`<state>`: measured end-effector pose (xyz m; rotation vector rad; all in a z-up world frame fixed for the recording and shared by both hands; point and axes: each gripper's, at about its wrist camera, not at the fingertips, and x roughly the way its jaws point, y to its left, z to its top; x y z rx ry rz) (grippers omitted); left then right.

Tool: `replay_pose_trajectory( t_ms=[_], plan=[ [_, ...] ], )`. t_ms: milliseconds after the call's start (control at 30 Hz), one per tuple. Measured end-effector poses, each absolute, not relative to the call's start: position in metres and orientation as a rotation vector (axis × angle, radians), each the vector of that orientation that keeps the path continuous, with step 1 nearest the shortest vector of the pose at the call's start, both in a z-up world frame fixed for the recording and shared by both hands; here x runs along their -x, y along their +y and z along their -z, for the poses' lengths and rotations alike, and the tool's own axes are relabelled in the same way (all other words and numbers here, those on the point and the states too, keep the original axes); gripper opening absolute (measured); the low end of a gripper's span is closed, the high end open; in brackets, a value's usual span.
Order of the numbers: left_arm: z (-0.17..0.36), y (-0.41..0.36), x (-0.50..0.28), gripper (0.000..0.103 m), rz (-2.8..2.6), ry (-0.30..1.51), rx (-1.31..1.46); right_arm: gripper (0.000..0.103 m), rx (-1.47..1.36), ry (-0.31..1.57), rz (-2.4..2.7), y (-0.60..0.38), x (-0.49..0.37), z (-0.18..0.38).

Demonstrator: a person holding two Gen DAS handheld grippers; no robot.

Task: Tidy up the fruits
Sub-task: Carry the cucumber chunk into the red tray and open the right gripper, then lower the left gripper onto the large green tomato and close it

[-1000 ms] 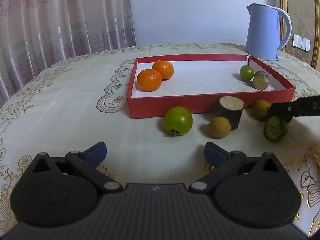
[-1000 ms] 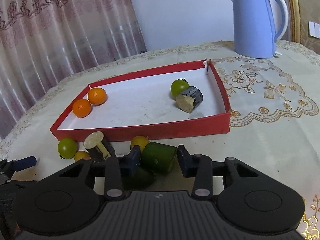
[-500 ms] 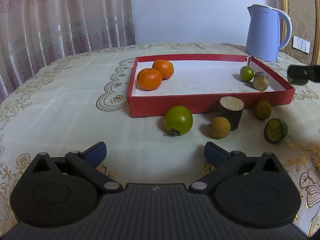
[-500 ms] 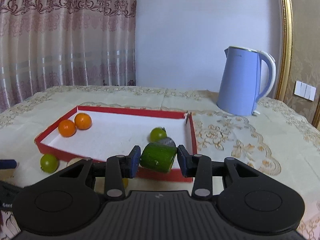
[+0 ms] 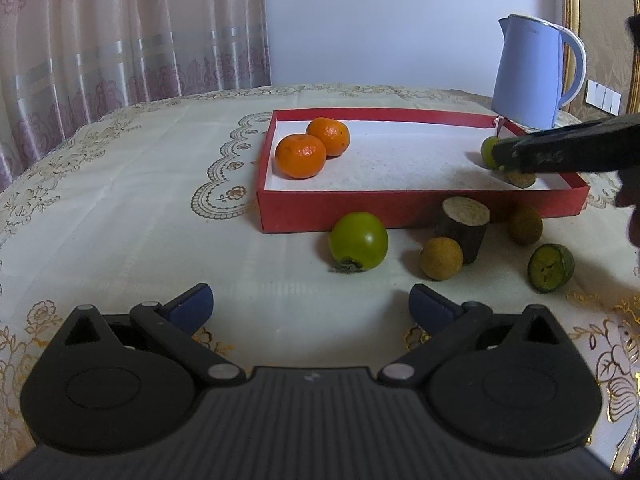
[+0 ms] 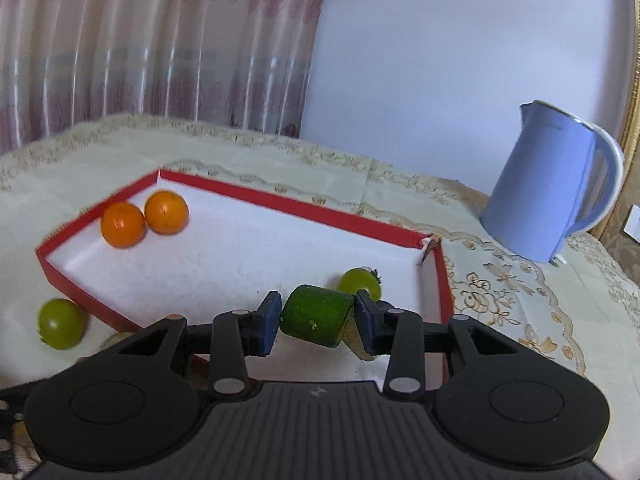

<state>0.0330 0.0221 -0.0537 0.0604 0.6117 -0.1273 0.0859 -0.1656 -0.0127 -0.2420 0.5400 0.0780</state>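
My right gripper is shut on a green cucumber-like chunk and holds it over the right end of the red tray, beside a small green fruit. Two oranges lie at the tray's left end. In the left wrist view the right gripper reaches in from the right over the red tray, partly hiding the small green fruit and a brown piece. My left gripper stands open and holds nothing, low over the cloth in front of a green tomato-like fruit.
In front of the tray lie a round brown fruit, a dark stump-like chunk, another brown fruit and a halved green fruit. A blue kettle stands behind the tray's right corner. Curtains hang behind the round table.
My right gripper lifted the green chunk off the cloth in front of the tray, carried it over the tray's right end and rolled. The left gripper has stayed put.
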Motion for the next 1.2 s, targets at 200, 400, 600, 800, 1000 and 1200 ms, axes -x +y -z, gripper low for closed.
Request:
replay_pose_trajectory(
  t_ms=[200, 400, 600, 800, 1000, 1200],
  plan=[
    [0.054, 0.023, -0.034, 0.103, 0.131, 0.615, -0.055, 0.039, 0.276, 0.556, -0.064, -0.162, -0.097, 0.021],
    [0.054, 0.022, -0.034, 0.103, 0.131, 0.619, -0.054, 0.058, 0.234, 0.542, -0.068, -0.166, -0.090, 0.017],
    [0.055, 0.022, -0.035, 0.103, 0.128, 0.621, -0.052, 0.075, 0.202, 0.445, -0.030, -0.185, -0.041, 0.003],
    [0.055, 0.023, -0.034, 0.103, 0.123, 0.621, -0.050, 0.081, 0.140, 0.504, 0.022, -0.215, -0.007, 0.016],
    [0.055, 0.024, -0.034, 0.103, 0.113, 0.622, -0.045, 0.081, 0.053, 0.595, 0.071, -0.236, -0.010, 0.038],
    [0.054, 0.026, -0.034, 0.103, 0.085, 0.620, -0.030, 0.082, 0.023, 0.633, 0.062, -0.242, -0.014, 0.046]
  ],
)
